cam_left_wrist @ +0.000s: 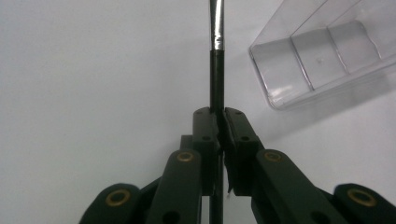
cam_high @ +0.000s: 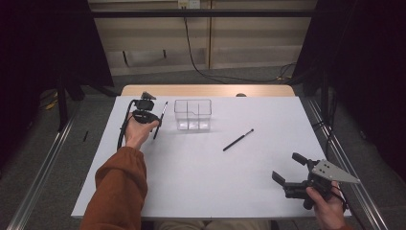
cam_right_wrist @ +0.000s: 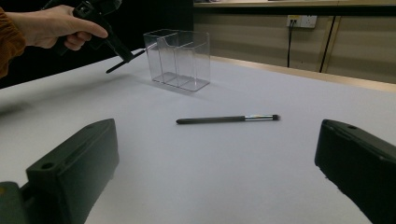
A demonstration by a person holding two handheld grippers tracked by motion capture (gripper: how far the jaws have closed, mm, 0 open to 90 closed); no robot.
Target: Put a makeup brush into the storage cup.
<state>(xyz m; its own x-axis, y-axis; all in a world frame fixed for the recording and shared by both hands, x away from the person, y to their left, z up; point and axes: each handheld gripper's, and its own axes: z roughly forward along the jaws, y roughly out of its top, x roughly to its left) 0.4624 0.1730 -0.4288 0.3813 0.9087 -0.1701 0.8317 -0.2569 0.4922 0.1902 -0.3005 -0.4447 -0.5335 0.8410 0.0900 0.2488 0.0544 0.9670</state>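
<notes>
My left gripper (cam_high: 154, 120) is shut on a thin black brush (cam_high: 160, 120) with a silver ferrule (cam_left_wrist: 218, 39), just left of a clear, empty plastic box with compartments (cam_high: 193, 115). In the left gripper view the jaws pinch the brush handle (cam_left_wrist: 216, 74), and the box (cam_left_wrist: 327, 51) lies ahead to the right. A second black brush (cam_high: 238, 140) lies flat on the white table, right of the box. My right gripper (cam_high: 287, 167) stands open near the table's front right. Its own view looks between its wide-apart jaws at that brush (cam_right_wrist: 219, 119).
The white table top (cam_high: 215, 187) has a bare wooden strip (cam_high: 206, 90) along its far edge. Dark curtains hang at both sides. A black cable (cam_high: 201, 67) runs across the floor behind the table.
</notes>
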